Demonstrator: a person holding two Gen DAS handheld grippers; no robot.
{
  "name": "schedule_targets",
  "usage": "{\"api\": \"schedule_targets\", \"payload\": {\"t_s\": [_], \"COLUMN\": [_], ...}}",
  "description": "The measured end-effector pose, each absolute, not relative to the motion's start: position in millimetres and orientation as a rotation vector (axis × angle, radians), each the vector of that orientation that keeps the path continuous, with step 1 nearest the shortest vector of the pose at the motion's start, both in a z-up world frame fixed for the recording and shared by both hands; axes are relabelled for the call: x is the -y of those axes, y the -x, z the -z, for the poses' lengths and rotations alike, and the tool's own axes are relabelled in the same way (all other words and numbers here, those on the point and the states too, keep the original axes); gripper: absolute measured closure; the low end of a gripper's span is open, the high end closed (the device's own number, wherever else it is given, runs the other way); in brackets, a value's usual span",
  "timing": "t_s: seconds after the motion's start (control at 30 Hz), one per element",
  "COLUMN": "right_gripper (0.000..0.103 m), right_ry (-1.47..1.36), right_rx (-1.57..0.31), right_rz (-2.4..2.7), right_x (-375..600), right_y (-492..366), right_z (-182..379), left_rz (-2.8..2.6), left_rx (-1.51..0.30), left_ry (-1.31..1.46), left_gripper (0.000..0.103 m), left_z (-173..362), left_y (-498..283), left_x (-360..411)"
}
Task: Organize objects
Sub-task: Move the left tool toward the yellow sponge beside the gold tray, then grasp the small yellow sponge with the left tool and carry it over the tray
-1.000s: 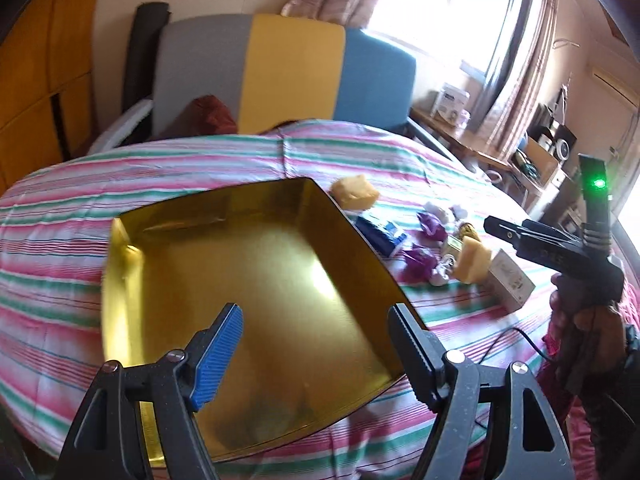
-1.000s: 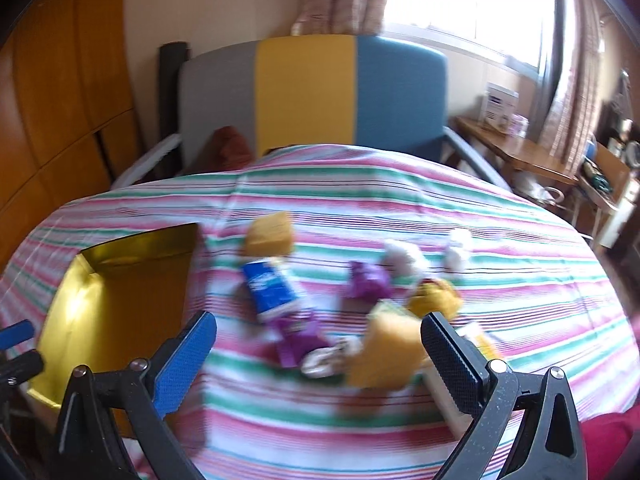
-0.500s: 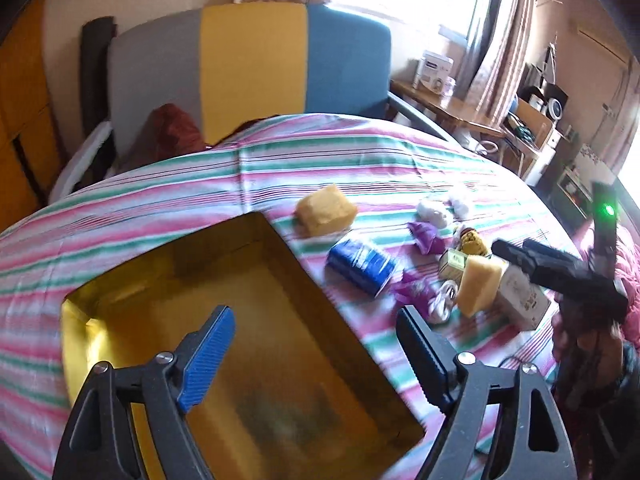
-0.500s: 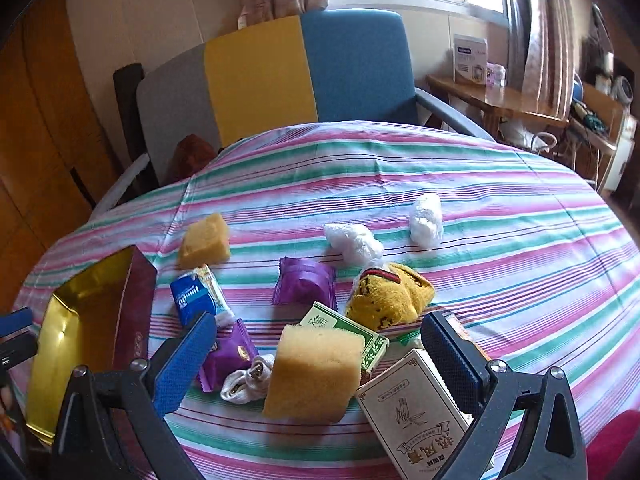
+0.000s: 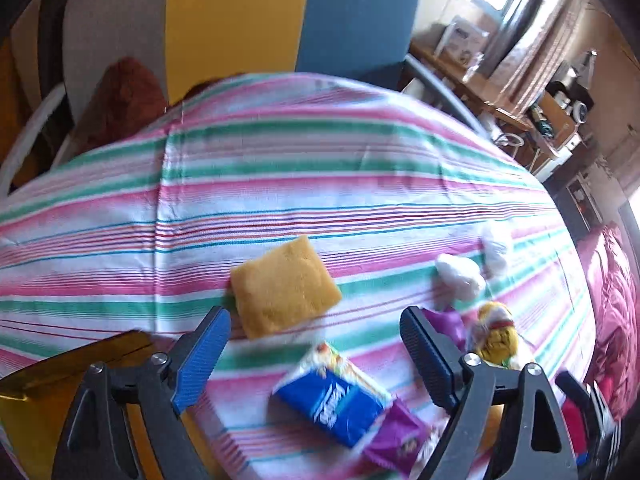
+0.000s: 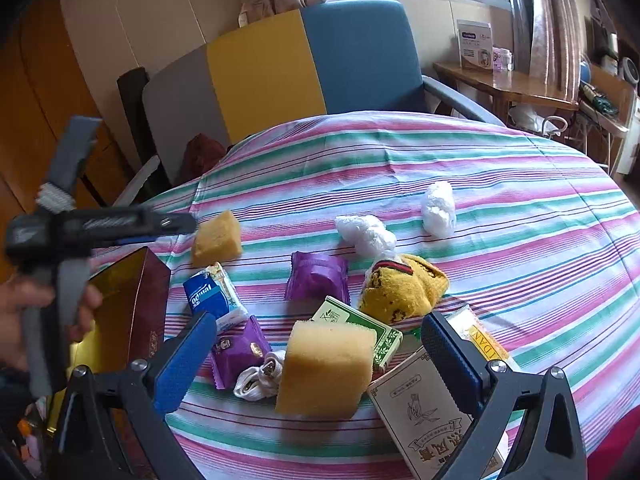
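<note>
Striped table (image 6: pixel 500 184), gold box (image 6: pixel 120 292) at left edge, clutter loose at centre. Picking stage, nothing boxed yet: left tool (image 5: pixel 316 354) wide and empty over tissue pack (image 5: pixel 332 404); right tool (image 6: pixel 316 356) wide over near sponge (image 6: pixel 324 368). Next: lower, close, carry left to box.

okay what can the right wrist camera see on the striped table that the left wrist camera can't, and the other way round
Only the right wrist view shows the upright yellow sponge block, the green-and-white carton, the white printed card box, the coiled white cable and the left gripper from outside, held in a hand.

The left wrist view adds no table item of its own.

Both show the flat yellow sponge, the blue tissue pack, the gold tin box and the yellow sock.
</note>
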State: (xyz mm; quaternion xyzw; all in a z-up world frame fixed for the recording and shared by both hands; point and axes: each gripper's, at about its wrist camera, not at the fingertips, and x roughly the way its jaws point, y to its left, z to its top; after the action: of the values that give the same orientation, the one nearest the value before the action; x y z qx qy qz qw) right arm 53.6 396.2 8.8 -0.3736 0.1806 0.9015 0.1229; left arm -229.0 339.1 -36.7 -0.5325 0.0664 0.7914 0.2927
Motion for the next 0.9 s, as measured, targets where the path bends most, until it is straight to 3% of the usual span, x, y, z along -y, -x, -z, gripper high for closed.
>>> {"api": "schedule_targets", "payload": {"t_s": [0.27,0.43,0.9], "right_gripper": [0.0,0.0,0.0], "right_ry": [1.136,1.162,1.166], "right_rx": [-0.578,-0.56,-0.449], "right_rz": [-2.624,-2.61,-2.592], "right_x": [-398.5,-398.4,-391.5], "right_y": [-49.9,-48.3,-47.0], "right_z": [-3.0,0.9,1.6], "left_rz": [-2.144,-2.191,-2.204], "left_rx": [-0.203,-0.299,-0.165], "left_ry": [1.532,1.512,1.198], "left_gripper": [0.014,0.037,0.039], "left_z": [72.1,79.8,-3.8], "left_y": [260.0,253.2,153.8], "left_x": [-362.5,-361.5,-254.2]}}
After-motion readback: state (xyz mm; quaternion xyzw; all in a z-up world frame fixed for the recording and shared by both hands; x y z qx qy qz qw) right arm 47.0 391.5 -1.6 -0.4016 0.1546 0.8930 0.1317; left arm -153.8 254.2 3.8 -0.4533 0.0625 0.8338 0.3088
